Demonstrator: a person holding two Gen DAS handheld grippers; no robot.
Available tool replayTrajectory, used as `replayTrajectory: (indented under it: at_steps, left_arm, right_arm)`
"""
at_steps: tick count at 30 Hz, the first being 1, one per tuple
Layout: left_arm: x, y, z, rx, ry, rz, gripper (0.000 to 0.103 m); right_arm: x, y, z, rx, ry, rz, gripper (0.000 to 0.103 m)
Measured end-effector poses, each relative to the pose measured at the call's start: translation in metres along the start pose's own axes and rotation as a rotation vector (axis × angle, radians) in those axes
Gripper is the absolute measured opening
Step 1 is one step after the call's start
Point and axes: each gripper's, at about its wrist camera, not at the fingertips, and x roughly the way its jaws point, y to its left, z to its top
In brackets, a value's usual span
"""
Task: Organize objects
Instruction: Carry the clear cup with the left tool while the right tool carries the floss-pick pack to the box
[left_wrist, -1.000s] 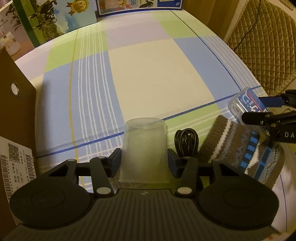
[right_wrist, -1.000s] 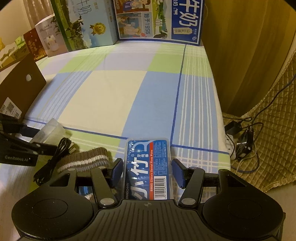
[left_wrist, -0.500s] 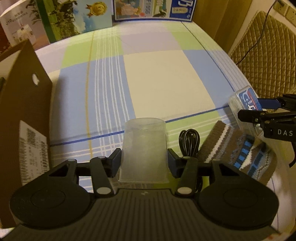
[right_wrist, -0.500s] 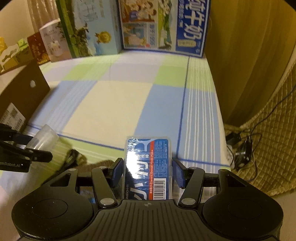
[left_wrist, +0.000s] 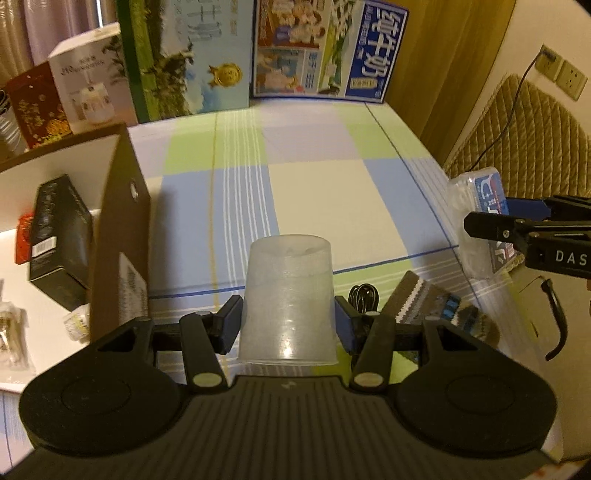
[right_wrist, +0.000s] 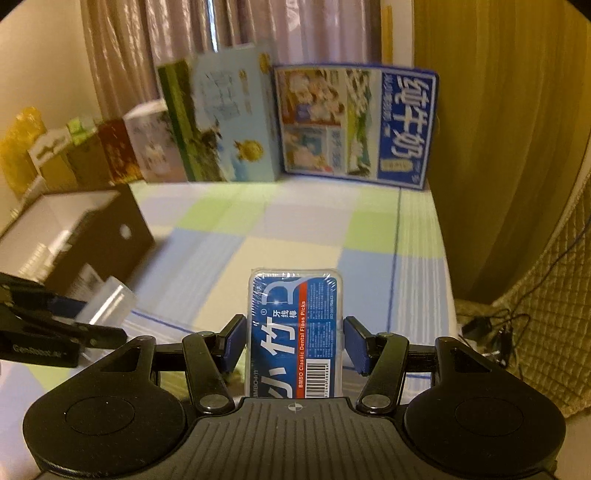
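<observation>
Plastic cup (left_wrist: 288, 299) is clamped in left hand-held gripper (left_wrist: 288, 326); floss pick box (right_wrist: 295, 332) is clamped in right hand-held gripper (right_wrist: 295, 345).

Left hand-held gripper (left_wrist: 288, 325), low in frame centre, has both jaws pressed against its load; right hand-held gripper (right_wrist: 295, 345), likewise centred, clamps its own, both raised.

One plastic cup (left_wrist: 288, 295), one floss pick box (right_wrist: 295, 332), one coiled black cable (left_wrist: 364, 297), one striped sock (left_wrist: 432, 302), one open cardboard box (left_wrist: 118, 236) and five cartons along the counter's far edge.
</observation>
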Motion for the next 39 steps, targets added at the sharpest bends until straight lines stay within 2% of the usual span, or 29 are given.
replayTrajectory:
  at_steps: [12, 22, 29, 39]
  left_arm:
    - [-0.067, 0.038, -0.014, -0.064, -0.082, 0.031, 0.047]
    - [-0.113, 0.092, -0.033, -0.117, -0.123, 0.068, 0.047]
    - [-0.141, 0.146, -0.044, -0.148, -0.138, 0.122, 0.047]
    - [-0.155, 0.221, -0.045, -0.177, -0.143, 0.182, 0.047]
  right_arm:
    - [-0.024, 0.055, 0.006, -0.007, -0.013, 0.101, 0.054]
    - [-0.020, 0.140, 0.013, -0.023, -0.005, 0.239, 0.054]
    - [-0.001, 0.210, 0.026, -0.045, 0.002, 0.328, 0.054]
    - [0.047, 0.293, 0.047, -0.064, 0.029, 0.385, 0.054]
